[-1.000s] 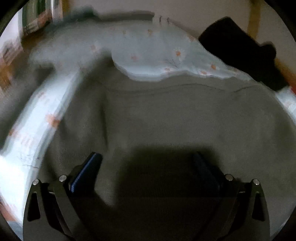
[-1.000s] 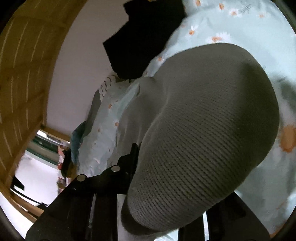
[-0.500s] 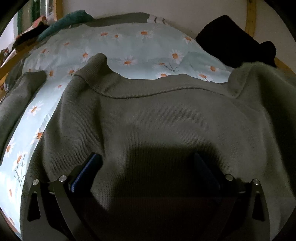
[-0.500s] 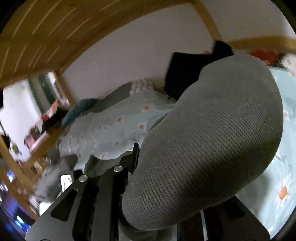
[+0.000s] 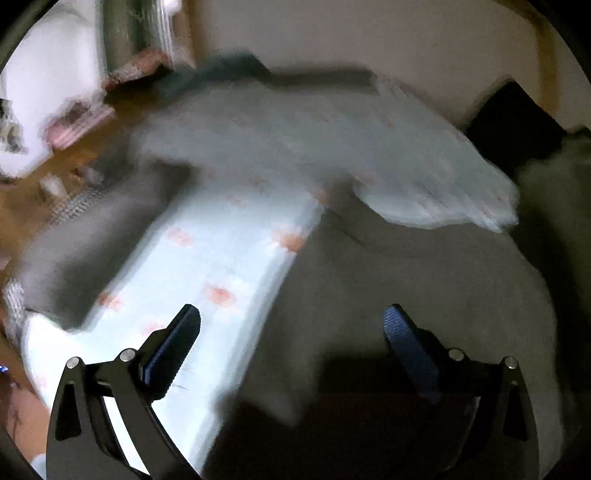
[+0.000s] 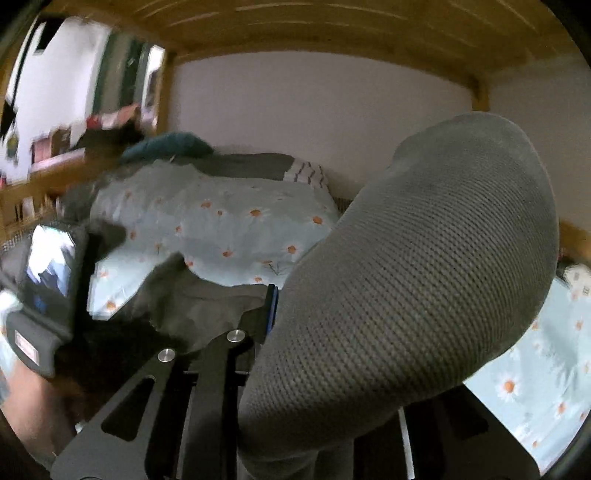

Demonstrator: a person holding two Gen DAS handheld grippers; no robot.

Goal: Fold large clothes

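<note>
A large grey knit sweater (image 5: pixel 424 288) lies spread on a pale blue daisy-print bed sheet (image 5: pixel 207 266), with one sleeve (image 5: pixel 92 236) trailing off to the left. My left gripper (image 5: pixel 291 314) hovers open over the sweater's left edge, nothing between its blue pads; that view is motion-blurred. My right gripper (image 6: pixel 284 314) is shut on a thick fold of the grey sweater (image 6: pixel 424 277), which bulges up over the jaws and hides the right finger. The rest of the sweater hangs down to the bed behind it.
Black clothes (image 5: pixel 517 122) are heaped by the wall at the back right. A teal item (image 6: pixel 166 146) and a grey striped pillow (image 6: pixel 258 166) lie at the bed's head. A wooden bunk frame (image 6: pixel 332 33) runs overhead. A hand holds a black device (image 6: pixel 48 280) at the left.
The left wrist view swung left, so the bare sheet now lies under its left finger. My right gripper rolled upright and rose, still carrying the sweater fold.
</note>
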